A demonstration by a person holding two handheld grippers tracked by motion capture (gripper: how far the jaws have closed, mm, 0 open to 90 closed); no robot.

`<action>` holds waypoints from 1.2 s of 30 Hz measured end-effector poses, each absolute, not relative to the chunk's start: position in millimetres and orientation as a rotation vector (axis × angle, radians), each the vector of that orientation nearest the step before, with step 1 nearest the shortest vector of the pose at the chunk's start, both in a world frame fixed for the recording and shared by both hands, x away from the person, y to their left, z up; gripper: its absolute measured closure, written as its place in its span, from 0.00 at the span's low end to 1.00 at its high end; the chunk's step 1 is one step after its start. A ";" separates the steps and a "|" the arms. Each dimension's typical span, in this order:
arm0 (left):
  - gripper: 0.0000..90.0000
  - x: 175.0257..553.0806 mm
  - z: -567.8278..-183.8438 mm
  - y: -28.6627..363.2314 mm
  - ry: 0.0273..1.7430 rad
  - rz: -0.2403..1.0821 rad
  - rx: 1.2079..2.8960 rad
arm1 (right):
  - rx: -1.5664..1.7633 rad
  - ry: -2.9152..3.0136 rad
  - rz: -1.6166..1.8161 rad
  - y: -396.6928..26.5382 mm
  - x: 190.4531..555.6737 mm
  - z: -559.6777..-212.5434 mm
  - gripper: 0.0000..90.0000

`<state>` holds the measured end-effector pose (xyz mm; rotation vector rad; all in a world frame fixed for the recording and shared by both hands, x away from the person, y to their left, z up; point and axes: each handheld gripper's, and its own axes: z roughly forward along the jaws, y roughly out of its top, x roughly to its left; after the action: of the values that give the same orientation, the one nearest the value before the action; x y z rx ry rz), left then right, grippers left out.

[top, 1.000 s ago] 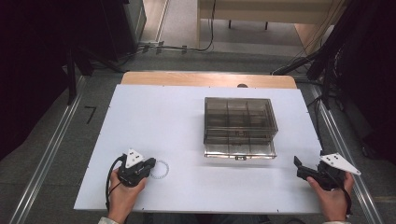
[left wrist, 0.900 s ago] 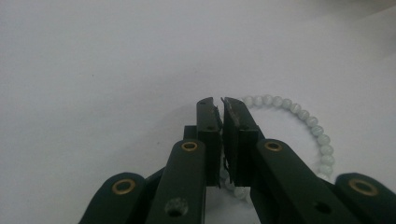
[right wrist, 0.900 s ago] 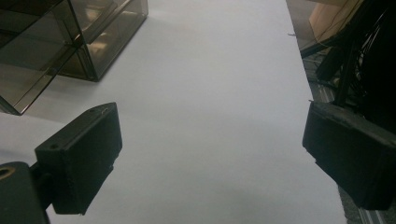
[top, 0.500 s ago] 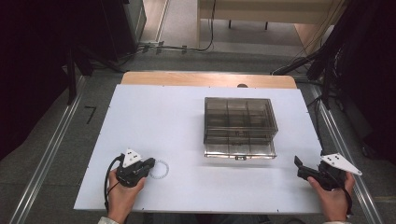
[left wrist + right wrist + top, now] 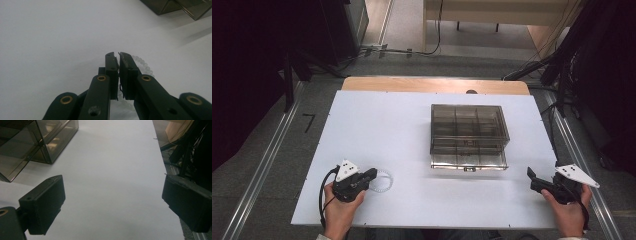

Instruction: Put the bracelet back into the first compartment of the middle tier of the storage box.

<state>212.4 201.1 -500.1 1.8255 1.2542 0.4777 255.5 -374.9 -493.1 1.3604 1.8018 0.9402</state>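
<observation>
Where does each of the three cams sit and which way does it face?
High view: above the person's side, looking forward and down on the white table; both forearms enter from the bottom, left gripper and right gripper.
Left gripper view: rides the left gripper, looks along its shut jaws, which are closed on the clear bead bracelet.
Right gripper view: rides the right gripper, looks along its open jaws over bare table.
Shared: all three catch the smoked compartment box.
</observation>
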 end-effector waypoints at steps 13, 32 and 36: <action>0.96 206.6 -490.1 190.8 1.207 0.486 1.831 | 1.361 1.804 0.941 -375.0 255.7 -493.0 0.04; 0.96 204.6 -478.0 181.5 1.178 0.478 1.822 | 1.361 1.808 0.944 -375.4 255.8 -493.1 0.04; 0.96 204.1 -476.3 181.6 1.177 0.479 1.810 | 1.361 1.809 0.943 -374.8 256.1 -493.3 0.04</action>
<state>204.1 181.6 -476.3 1.8103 1.1767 0.4795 256.1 -374.8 -493.3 1.3608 1.8085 0.9426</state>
